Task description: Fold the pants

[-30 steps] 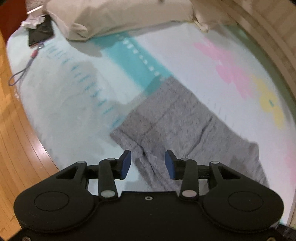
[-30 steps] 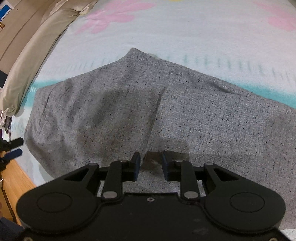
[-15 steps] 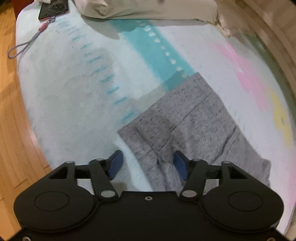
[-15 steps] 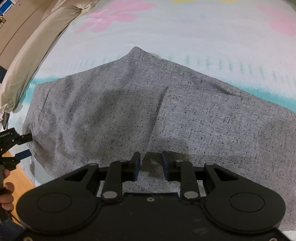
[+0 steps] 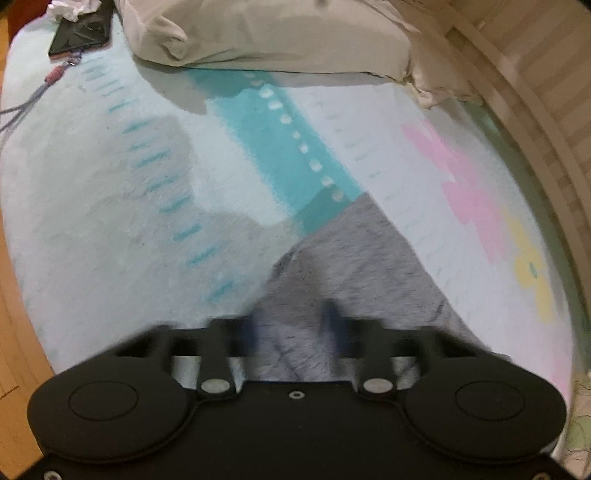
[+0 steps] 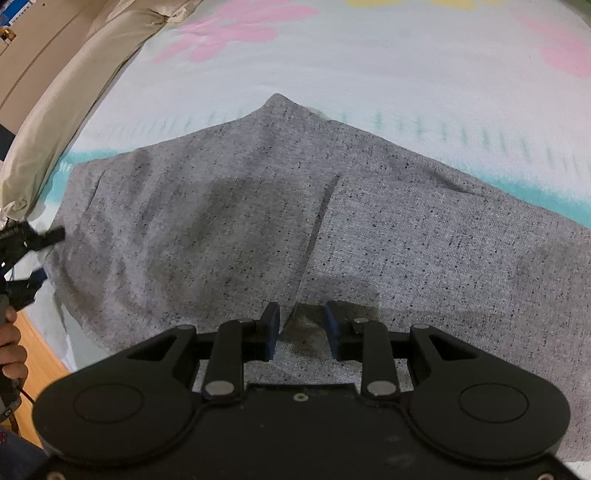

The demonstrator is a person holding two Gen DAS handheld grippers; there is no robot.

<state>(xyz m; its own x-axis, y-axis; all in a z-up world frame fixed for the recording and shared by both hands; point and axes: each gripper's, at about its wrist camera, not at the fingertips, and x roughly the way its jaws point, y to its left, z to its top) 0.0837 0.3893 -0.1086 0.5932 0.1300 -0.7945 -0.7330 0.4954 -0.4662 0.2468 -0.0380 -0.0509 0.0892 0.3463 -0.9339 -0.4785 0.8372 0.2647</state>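
Note:
Grey speckled pants (image 6: 258, 221) lie spread on a pale printed bedsheet (image 6: 369, 66), with one layer's edge running down the middle. In the left wrist view one corner of the pants (image 5: 351, 258) shows. My left gripper (image 5: 291, 328) is open, blurred, with the pants' corner edge between its fingers. It also shows in the right wrist view (image 6: 37, 254) at the pants' left edge. My right gripper (image 6: 301, 328) is open, straddling the near edge of the pants at the fold line, fingers apart from the cloth.
A beige pillow (image 5: 266, 33) lies at the head of the bed and shows in the right wrist view (image 6: 74, 92). A phone (image 5: 79, 31) with a strap sits by the pillow. Wooden floor (image 5: 14, 332) lies past the bed's left edge.
My left gripper has moved forward onto the pants' corner, and its fingers have come closer together. My right gripper has stayed in place and stayed open.

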